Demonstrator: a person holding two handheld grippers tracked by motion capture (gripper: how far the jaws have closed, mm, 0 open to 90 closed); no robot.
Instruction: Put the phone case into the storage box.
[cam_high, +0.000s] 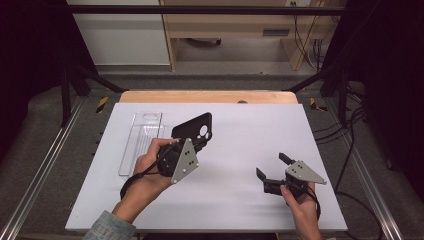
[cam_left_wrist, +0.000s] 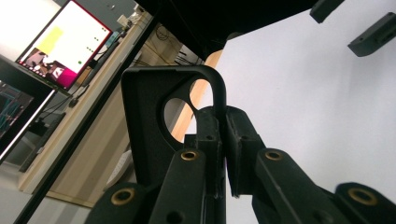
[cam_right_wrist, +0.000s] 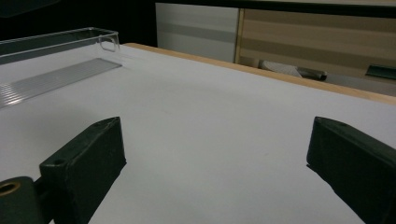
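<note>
Black phone case clamped in left gripper; right gripper agape, empty.

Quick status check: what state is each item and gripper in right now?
Phone case: black, gripped at its edge, lifted and tilted off the table.
Clear tray: lying flat on the white table, untouched.
Left gripper: shut on the case.
Right gripper: open, holding nothing.

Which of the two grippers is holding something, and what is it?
The left gripper: its jaws are shut on the black phone case. The right gripper is open and empty.
</note>
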